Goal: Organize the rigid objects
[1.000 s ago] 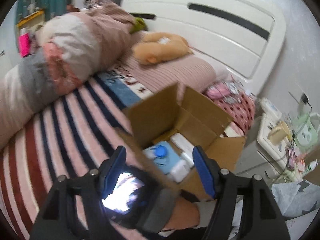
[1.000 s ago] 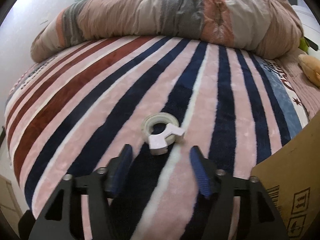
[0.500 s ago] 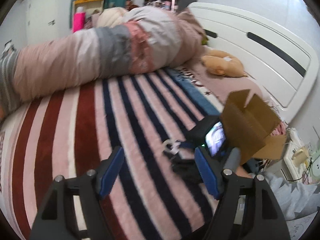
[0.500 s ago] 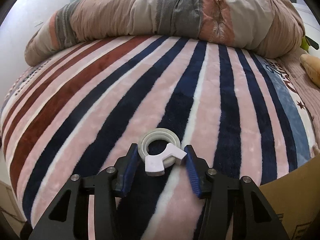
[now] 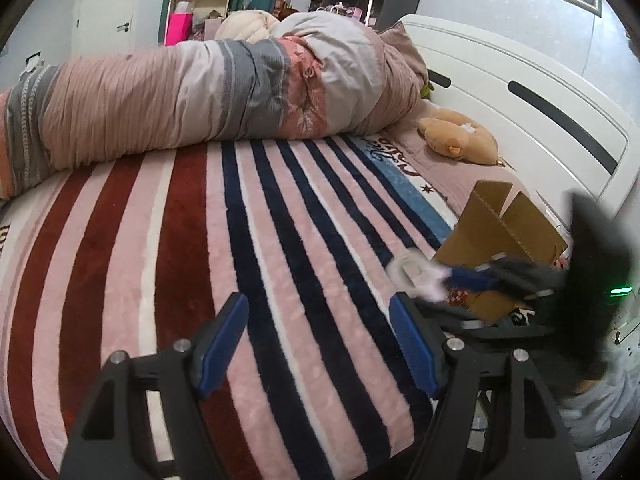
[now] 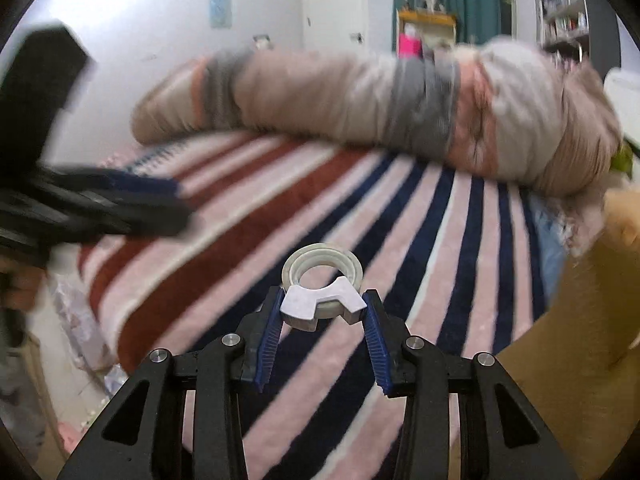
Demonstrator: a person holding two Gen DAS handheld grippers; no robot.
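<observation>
Bedroom setting: your work surface is a plush bed blanket striped in pink, dark red and navy (image 5: 248, 248), with a rolled pink-and-grey quilted duvet (image 5: 208, 96) along its far side and a tan plush toy (image 5: 460, 140) near the white headboard (image 5: 540, 92).

Item, task object: white plastic tape dispenser, a ring-shaped roll with an angular clip across its front (image 6: 322, 286). Your right gripper (image 6: 323, 306) pinches it by the clip, blue pads pressed against both ends. It sits lifted off the blanket; in the left wrist view it appears blurred (image 5: 414, 276), just in front of the box. It looks rigid, light and small, its clip offering flat ends for the pads.

Item, container: open brown cardboard box (image 5: 504, 232) at the blanket's right edge, flaps up. Its contents are not visible from either view.

Item, your left gripper (image 5: 318, 338): fingers spread wide, holding nothing, hovering above the stripes.

Progress, as a judgement: the pick-up of this piece is done; carrying it over the box wall and releasing it inside remains. No other loose pieces show on the blanket, so this may be among the last.
</observation>
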